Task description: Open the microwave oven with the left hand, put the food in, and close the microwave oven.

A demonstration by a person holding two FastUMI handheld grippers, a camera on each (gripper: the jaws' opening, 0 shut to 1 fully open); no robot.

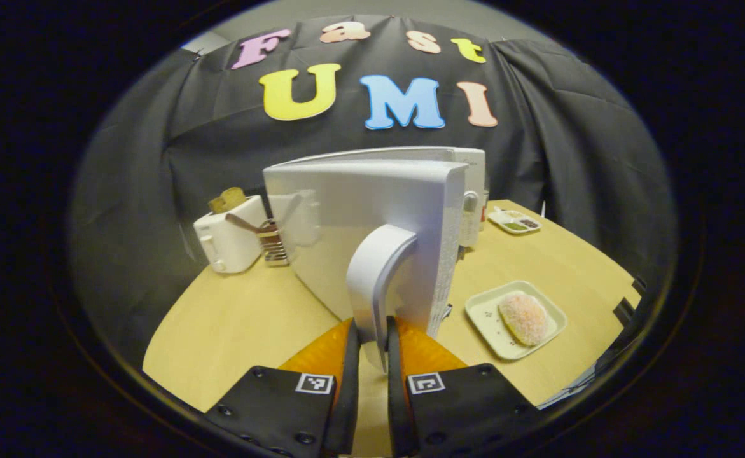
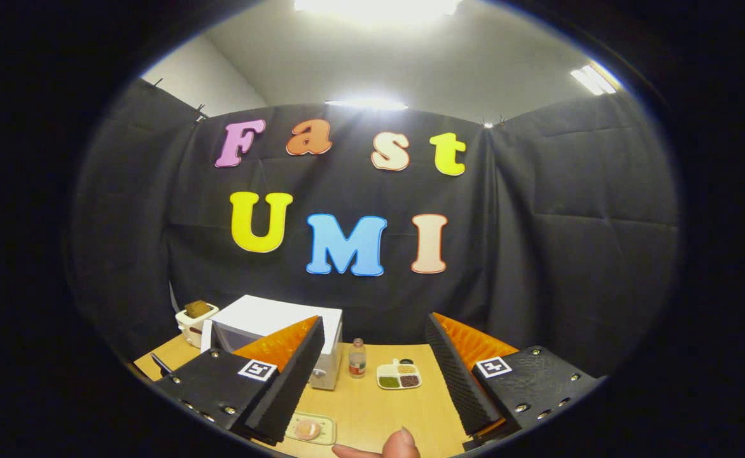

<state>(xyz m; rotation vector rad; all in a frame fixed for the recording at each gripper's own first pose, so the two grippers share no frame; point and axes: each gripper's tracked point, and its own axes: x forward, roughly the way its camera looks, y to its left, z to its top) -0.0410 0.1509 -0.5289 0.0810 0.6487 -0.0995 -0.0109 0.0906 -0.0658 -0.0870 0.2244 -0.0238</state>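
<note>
In the left gripper view we see the left gripper (image 1: 372,343) with its jaws clamped on the lower end of the curved white door handle (image 1: 375,273), one finger on each side of it. Beyond the handle the microwave door (image 1: 347,210) stands swung out toward us, hiding the oven cavity, with the microwave oven (image 1: 467,184) body behind it. To the right of the jaws, well apart on the wooden worktop (image 1: 232,318), lies one tray (image 1: 483,312) carrying one pink food piece (image 1: 523,318). Farther back we count one white toaster (image 1: 229,238) with a slice in its slot, and one divided dish (image 1: 513,221). In the right gripper view the right gripper (image 2: 375,375) hangs high above the worktop, jaws wide apart and holding nothing; a fingertip (image 2: 401,444) is cut off at the bottom edge. Past it stands one small bottle (image 2: 357,358), too small to tell more.
</note>
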